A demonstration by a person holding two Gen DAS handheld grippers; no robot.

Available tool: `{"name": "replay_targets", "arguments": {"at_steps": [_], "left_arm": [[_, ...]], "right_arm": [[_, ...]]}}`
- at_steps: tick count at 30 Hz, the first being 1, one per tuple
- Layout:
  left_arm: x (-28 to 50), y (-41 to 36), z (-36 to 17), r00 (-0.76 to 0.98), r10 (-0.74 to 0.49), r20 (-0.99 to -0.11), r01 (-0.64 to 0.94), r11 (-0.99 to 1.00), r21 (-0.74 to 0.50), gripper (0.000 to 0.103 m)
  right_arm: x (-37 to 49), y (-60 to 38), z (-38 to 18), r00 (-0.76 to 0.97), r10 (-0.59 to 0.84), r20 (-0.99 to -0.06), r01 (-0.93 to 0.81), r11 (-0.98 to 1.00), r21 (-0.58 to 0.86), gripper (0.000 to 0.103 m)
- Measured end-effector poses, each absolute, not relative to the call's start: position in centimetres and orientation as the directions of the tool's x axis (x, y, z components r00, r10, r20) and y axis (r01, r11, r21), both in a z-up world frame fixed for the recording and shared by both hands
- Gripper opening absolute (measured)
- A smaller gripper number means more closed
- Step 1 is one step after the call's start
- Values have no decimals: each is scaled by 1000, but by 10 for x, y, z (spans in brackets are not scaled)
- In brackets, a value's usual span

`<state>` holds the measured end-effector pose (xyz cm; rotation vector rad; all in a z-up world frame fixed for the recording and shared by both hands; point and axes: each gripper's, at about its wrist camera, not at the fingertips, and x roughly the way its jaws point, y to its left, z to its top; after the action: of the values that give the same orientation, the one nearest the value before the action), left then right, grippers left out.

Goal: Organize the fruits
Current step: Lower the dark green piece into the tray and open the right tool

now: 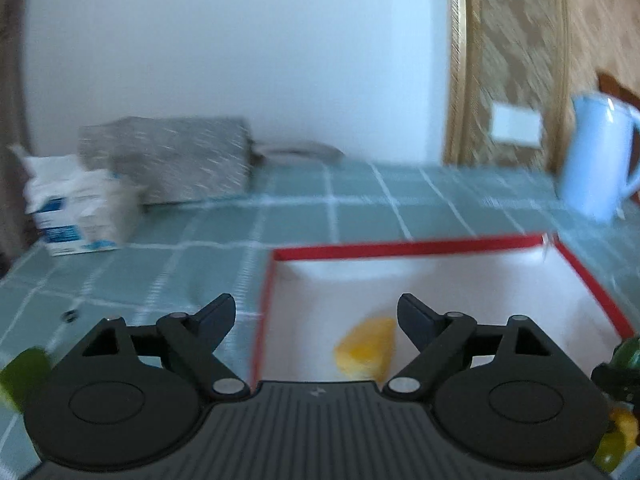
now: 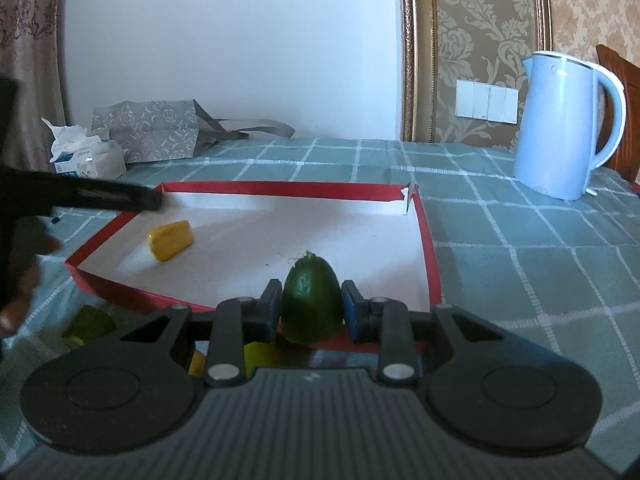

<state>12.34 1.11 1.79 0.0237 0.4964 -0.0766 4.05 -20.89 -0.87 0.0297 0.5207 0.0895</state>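
Note:
A red-rimmed white tray point(image 2: 288, 189) point(image 1: 400, 249) lies on the checked cloth. A yellow fruit piece point(image 2: 170, 239) point(image 1: 366, 348) lies inside it at the left. My left gripper point(image 1: 316, 316) is open and empty above the tray's left edge; its dark finger also shows in the right wrist view point(image 2: 120, 198). My right gripper point(image 2: 311, 304) is shut on a green avocado half point(image 2: 311, 304), held over the tray's near edge. It shows at the right edge of the left wrist view point(image 1: 626, 354). Green pieces point(image 2: 90, 326) point(image 1: 24, 372) and a yellow piece point(image 2: 256, 354) lie in front of the tray.
A pale blue kettle point(image 2: 564, 124) point(image 1: 596, 160) stands at the back right. A grey patterned bag point(image 2: 152, 130) point(image 1: 168, 156) and a tissue pack point(image 2: 86, 152) point(image 1: 76, 208) are at the back left. The left wrist view is motion-blurred.

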Motion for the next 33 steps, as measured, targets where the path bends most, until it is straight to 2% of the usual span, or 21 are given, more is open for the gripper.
{"name": "replay_targets", "arguments": {"at_steps": [3,6,16,30,31,33], "left_arm": [[92,37,19,905,-41,-423,18,998,-59,91],[65,57,13,911,-22,-413,-18,996,-92,96],[56,95,-10,860,-87,-502,-38,972,-233,96],[53,87,-11,866,-85,-493,-12,981,-191,96],[54,86,-12,864,-88,-496,-8,982,-189,96],[55,84,-12,861,-92,-500,-1,983,-183,96]], "right_arm": [[39,-209,-8,866,86,-493,-70,996,51,30],[39,-209,-8,866,81,-493,-64,997,51,30],[61,-197,4,861,80,-503,-77,997,27,30],[155,-179,-21,740,8,-672,-10,1000,1,30],[154,-179,-22,746,3,-666,-8,1000,-5,32],[151,-177,-19,758,-14,-652,-4,1000,-26,44]]}}
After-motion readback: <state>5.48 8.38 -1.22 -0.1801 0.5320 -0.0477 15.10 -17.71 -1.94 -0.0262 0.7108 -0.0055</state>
